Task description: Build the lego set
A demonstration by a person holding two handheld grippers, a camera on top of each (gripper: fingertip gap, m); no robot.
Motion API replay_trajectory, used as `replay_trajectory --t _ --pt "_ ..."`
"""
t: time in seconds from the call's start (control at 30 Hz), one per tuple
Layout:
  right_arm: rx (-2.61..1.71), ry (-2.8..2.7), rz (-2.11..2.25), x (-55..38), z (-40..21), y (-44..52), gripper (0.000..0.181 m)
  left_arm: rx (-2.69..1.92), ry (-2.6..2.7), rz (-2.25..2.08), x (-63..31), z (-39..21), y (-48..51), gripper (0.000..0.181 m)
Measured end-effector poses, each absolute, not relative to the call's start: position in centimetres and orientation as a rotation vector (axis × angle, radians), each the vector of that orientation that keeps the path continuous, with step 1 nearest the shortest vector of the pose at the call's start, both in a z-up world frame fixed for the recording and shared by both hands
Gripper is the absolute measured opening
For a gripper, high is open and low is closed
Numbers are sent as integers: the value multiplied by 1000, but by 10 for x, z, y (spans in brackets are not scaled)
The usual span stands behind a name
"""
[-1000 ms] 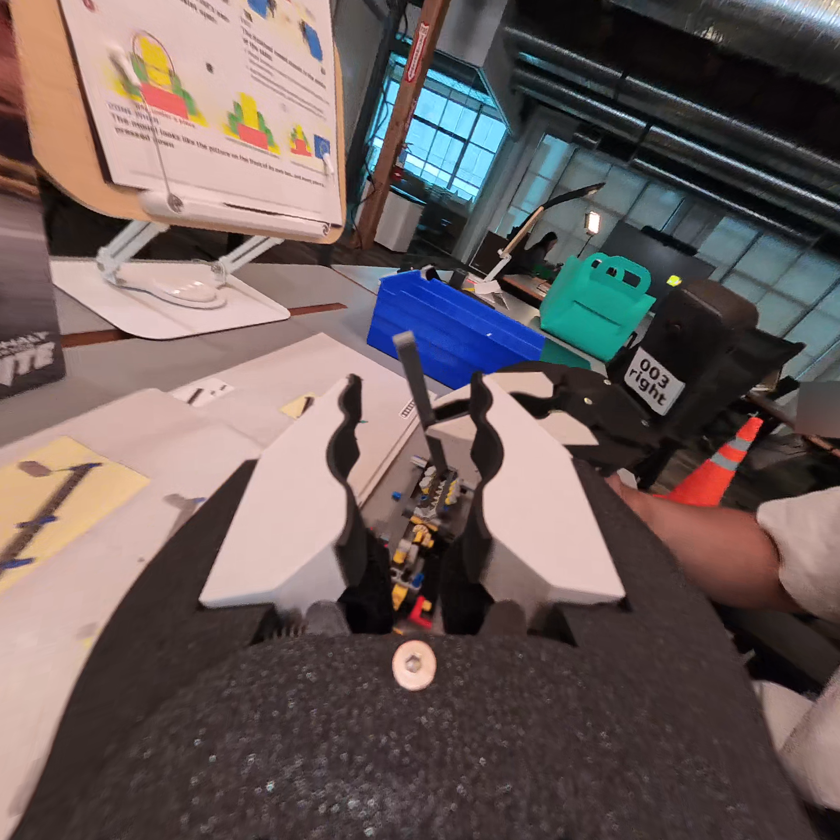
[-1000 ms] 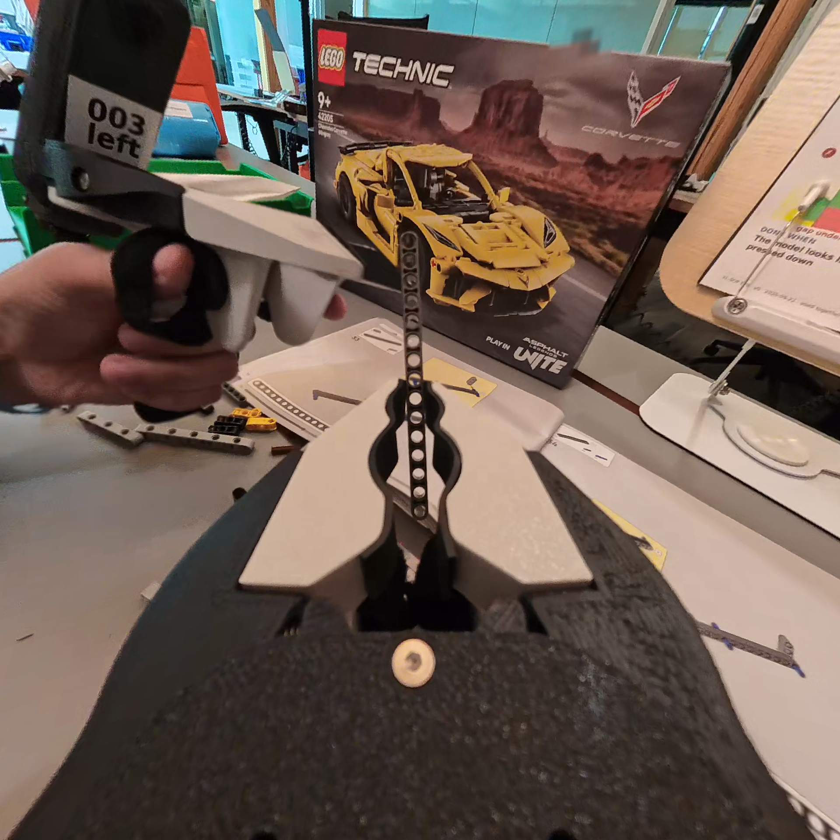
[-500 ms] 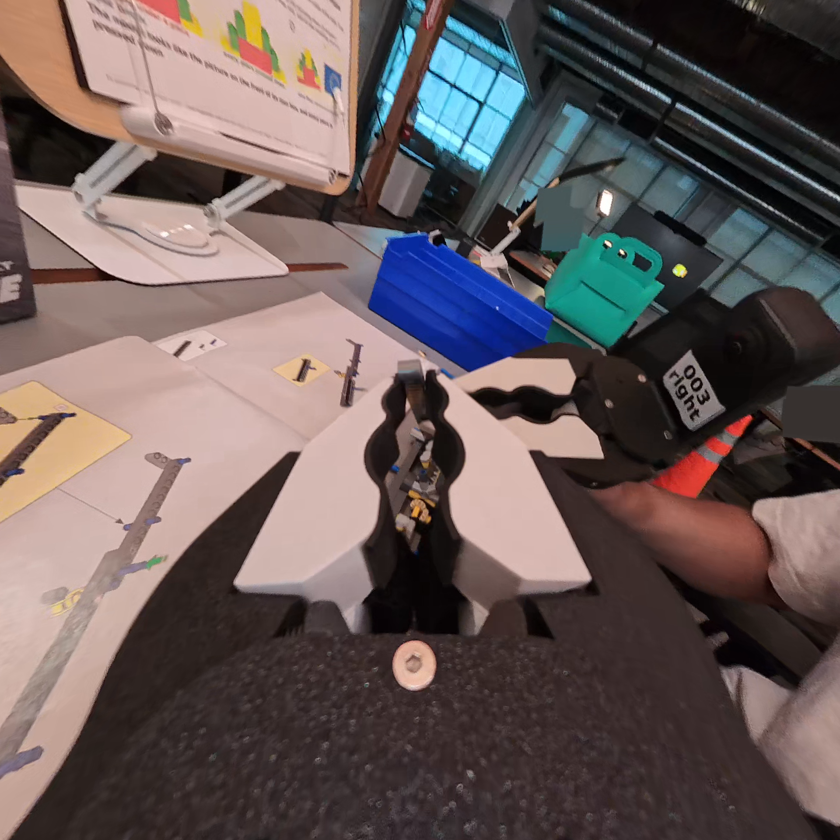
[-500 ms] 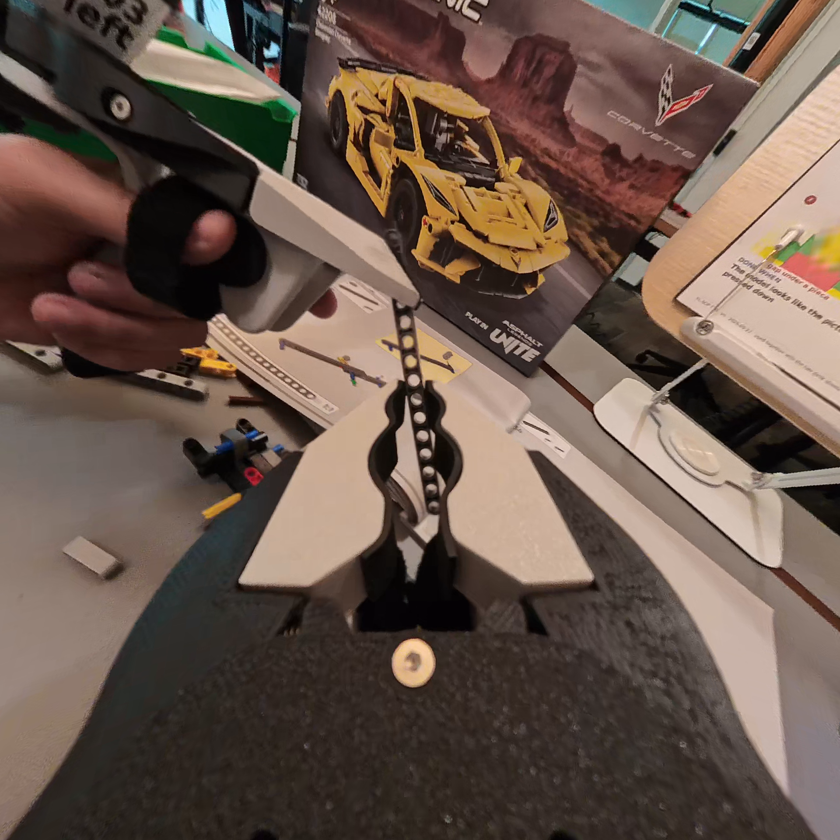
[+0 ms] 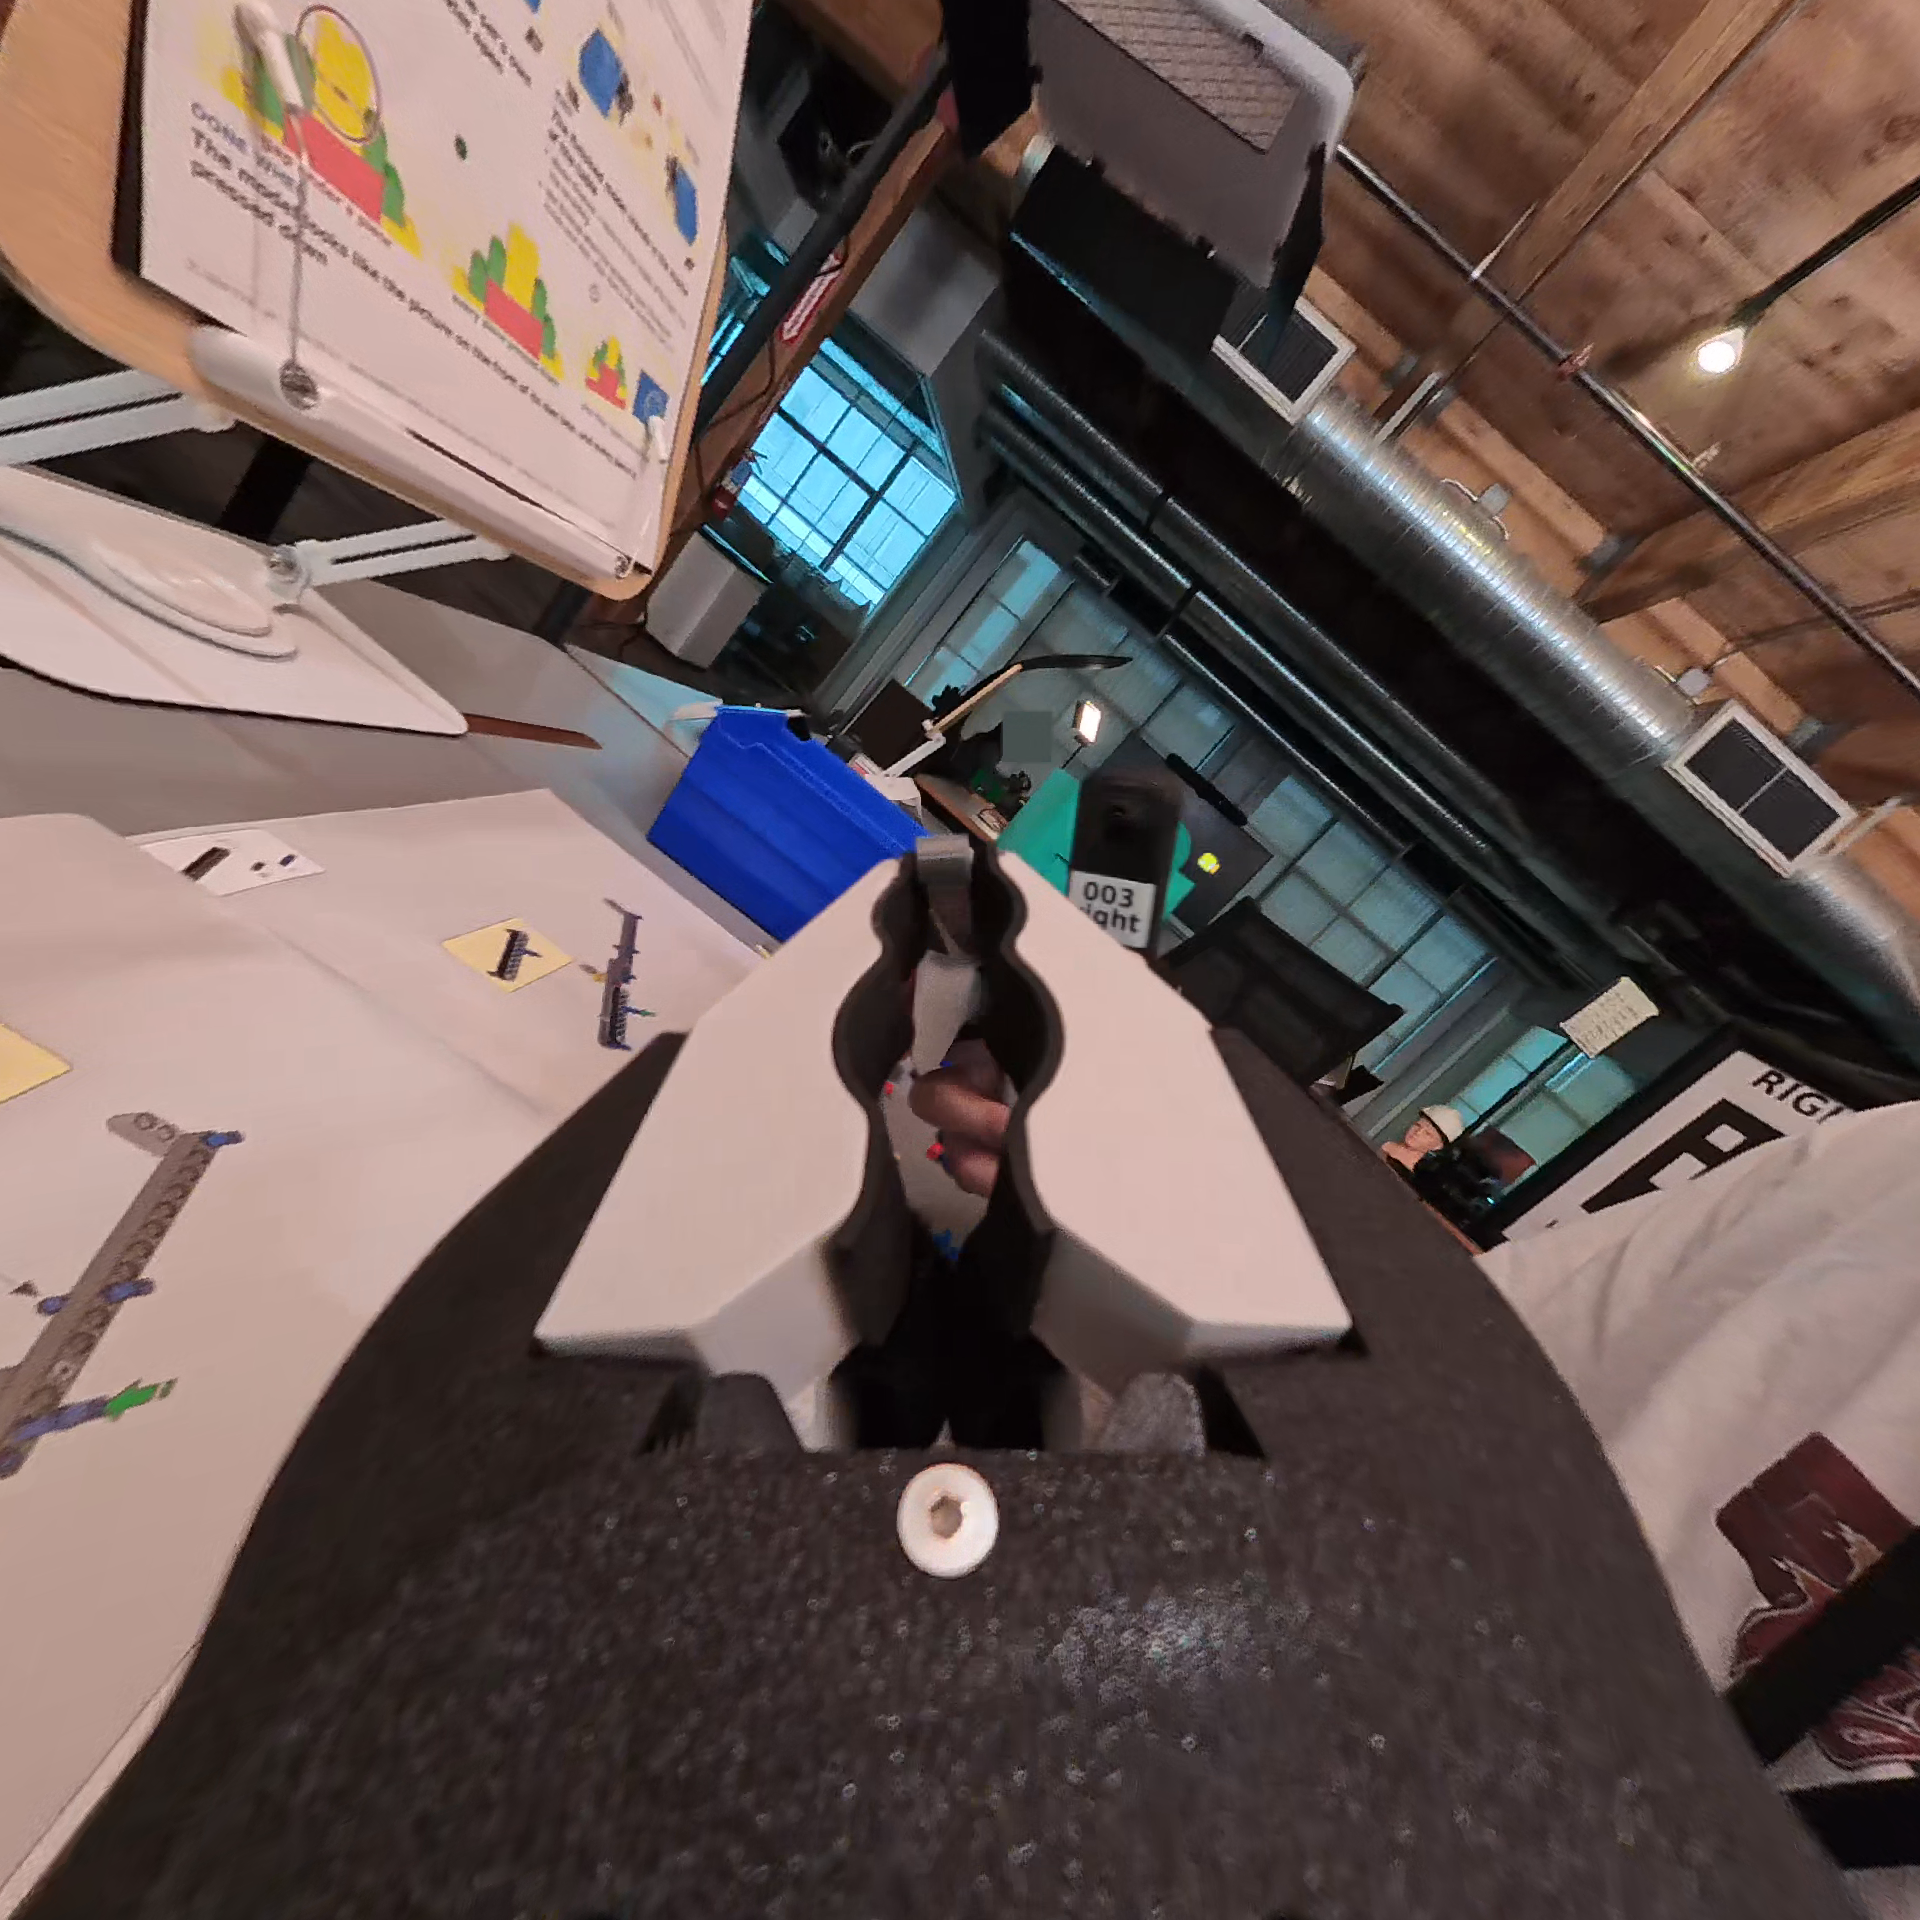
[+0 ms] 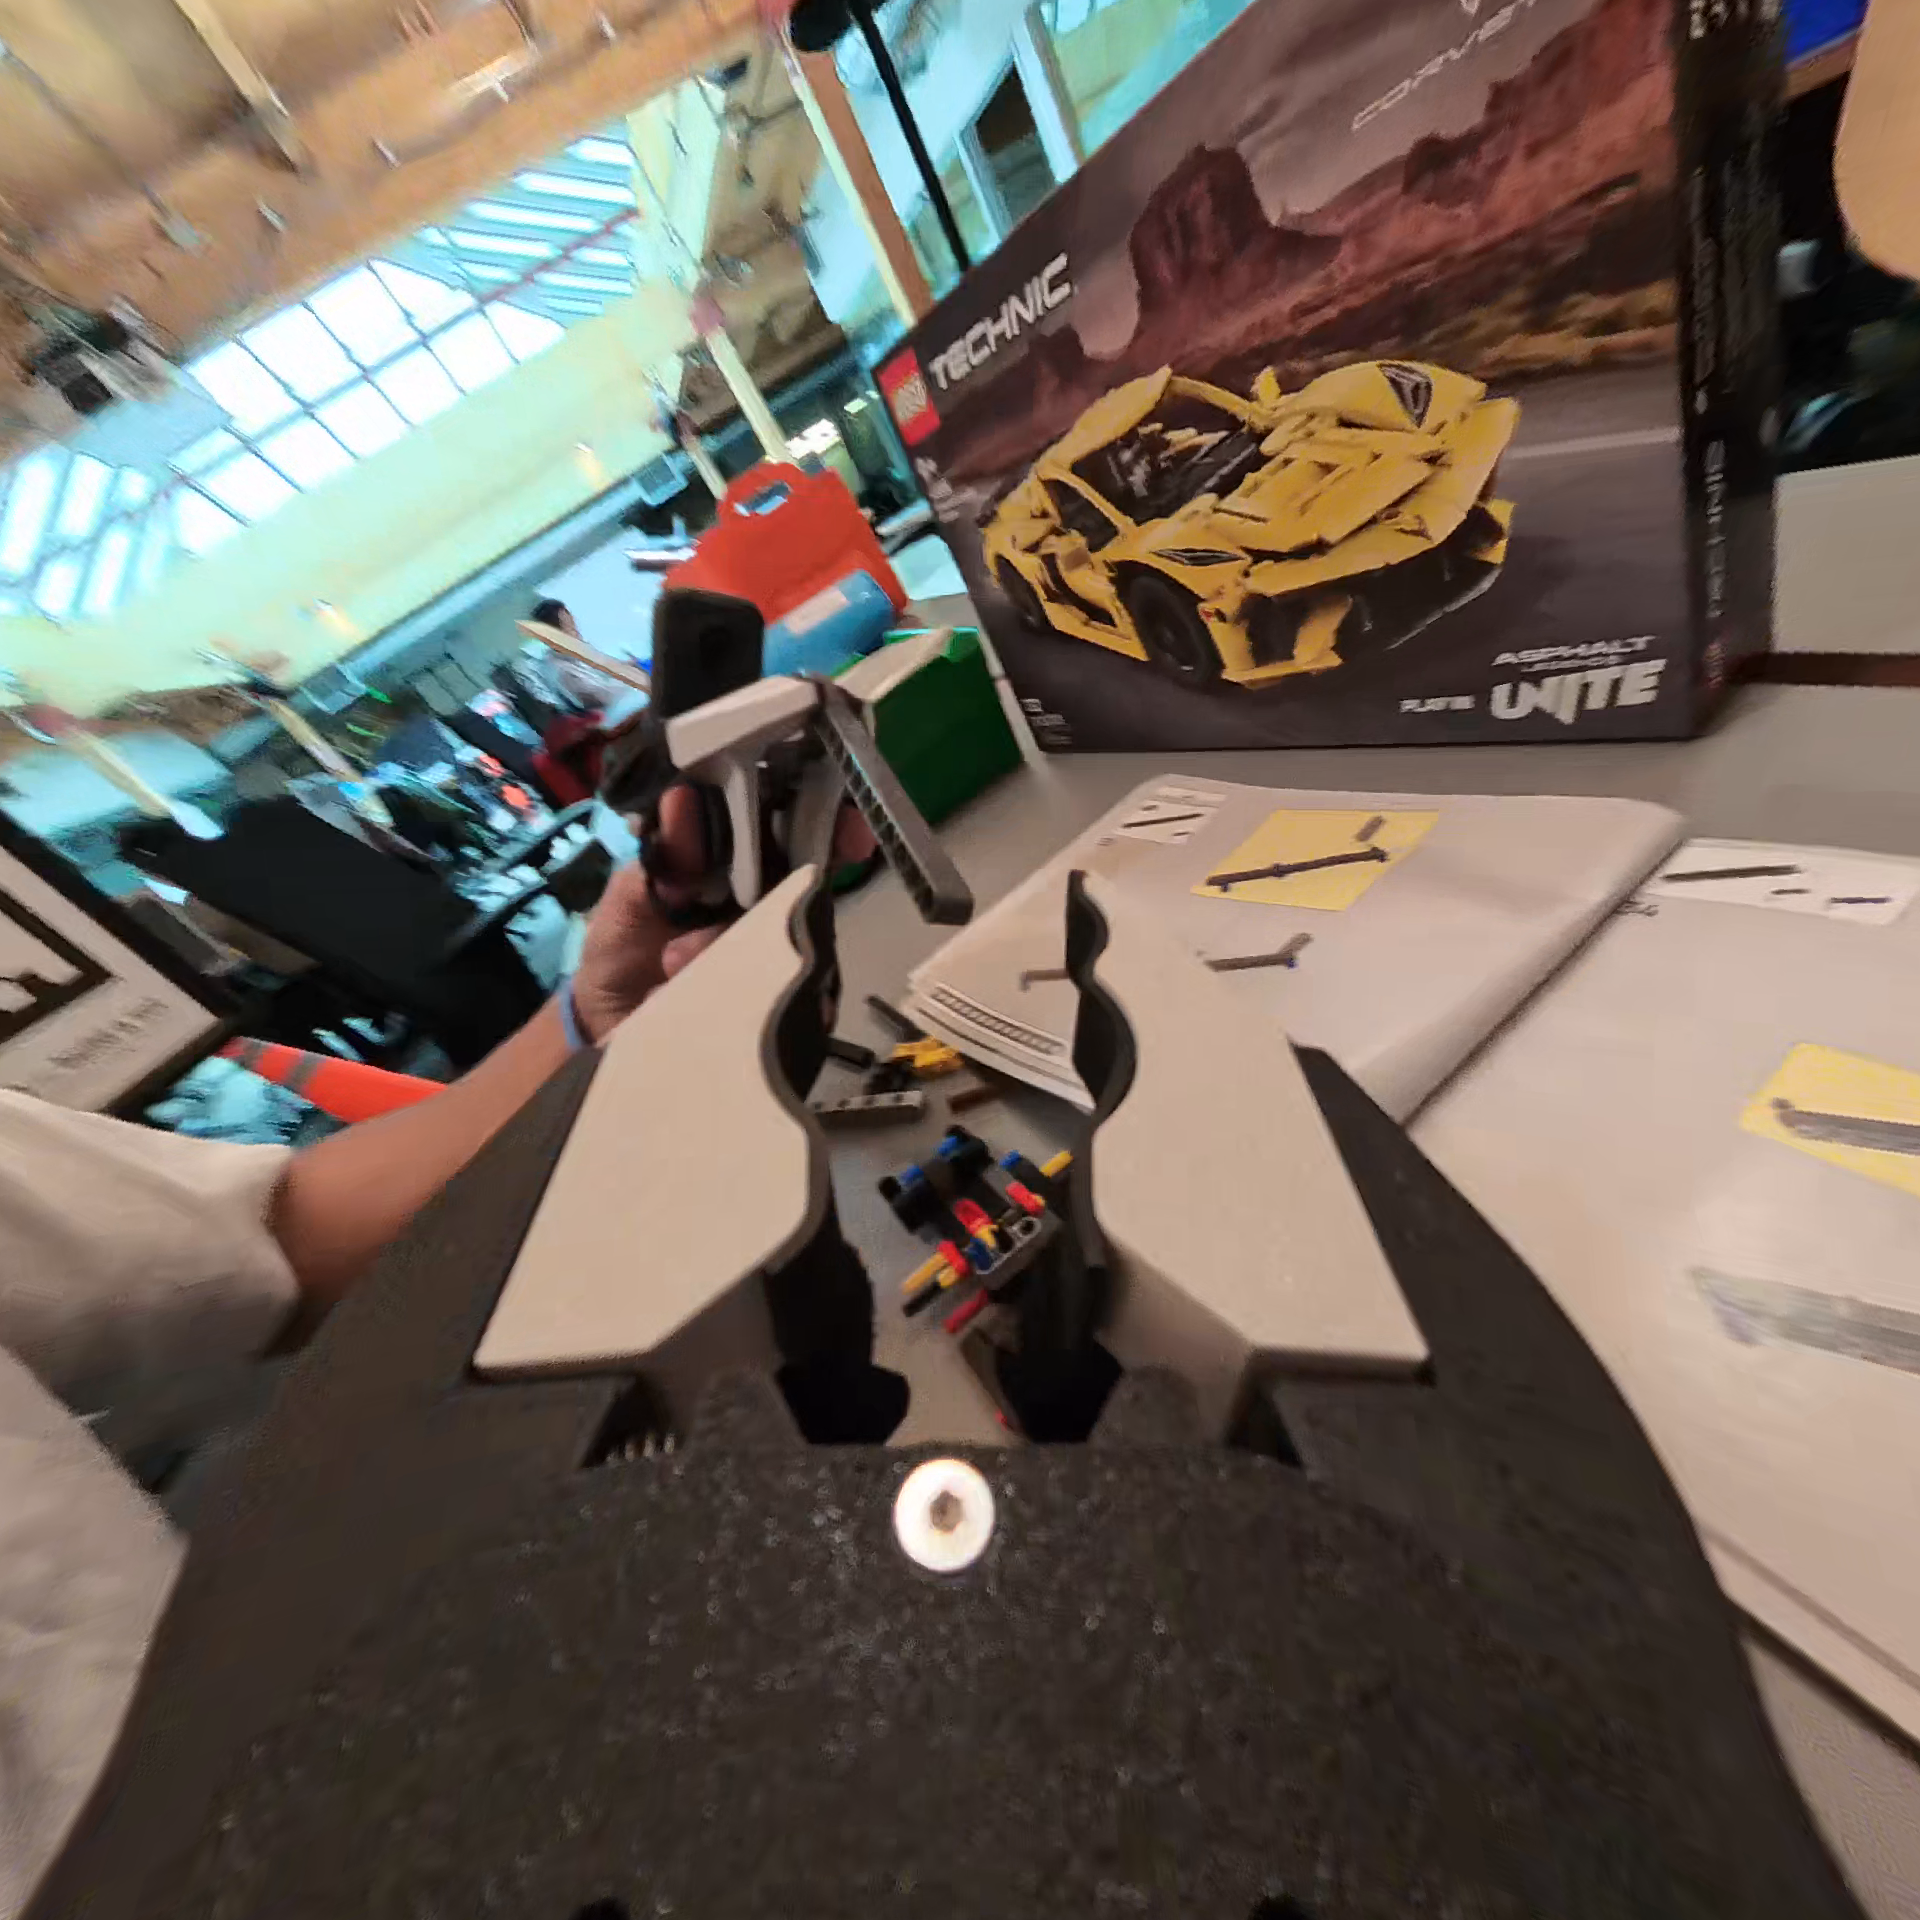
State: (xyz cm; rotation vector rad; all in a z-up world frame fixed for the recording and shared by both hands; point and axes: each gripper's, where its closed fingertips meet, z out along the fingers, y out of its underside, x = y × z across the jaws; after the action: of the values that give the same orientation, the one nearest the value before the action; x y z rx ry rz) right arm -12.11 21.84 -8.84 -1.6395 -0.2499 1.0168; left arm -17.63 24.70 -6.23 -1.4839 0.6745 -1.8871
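Long grey holed beam (image 6: 883, 821), held above the table in the centre-left of the right wrist view, slanting down to the right from the left gripper (image 6: 821, 691), whose fingers are clamped on its upper end; in the left wrist view the same beam (image 5: 945, 945) runs end-on between the closed fingertips at frame centre. The right gripper (image 6: 940, 914) stands released, jaws spread and holding nothing (the beam's lower end hangs just beyond its left fingertip). Between its fingers, on the grey table (image 6: 1351, 758), lies a partly built assembly (image 6: 971, 1216) of dark pieces with red, blue and yellow pins; loose parts (image 6: 894, 1070) lie just beyond. Open instruction booklets (image 6: 1299, 914) fill the right of the frame; the set's box (image 6: 1351, 468), showing a yellow car, stands at upper right.
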Motion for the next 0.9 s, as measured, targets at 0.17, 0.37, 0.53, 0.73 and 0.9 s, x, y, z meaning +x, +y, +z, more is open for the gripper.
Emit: replay_trajectory --t 0.17,0.37,0.53,0.73,0.9 --pt "-1650 -373 1173 -142 -91 203 27 -1447 776 -1873 -173 -59 233 7" --pt "-1636 -474 1254 -162 -91 188 5 -1401 862 -1905 -174 -53 218 7" --pt "-1622 -506 1345 -166 -86 180 18 -1383 975 -1906 -176 -53 207 7" --pt "-1633 -577 1360 -175 -90 172 10 -1400 1129 -1870 -170 -64 187 7" --pt "-1677 -527 1388 -179 -97 176 6 -1425 1079 -1874 -165 -65 191 7"
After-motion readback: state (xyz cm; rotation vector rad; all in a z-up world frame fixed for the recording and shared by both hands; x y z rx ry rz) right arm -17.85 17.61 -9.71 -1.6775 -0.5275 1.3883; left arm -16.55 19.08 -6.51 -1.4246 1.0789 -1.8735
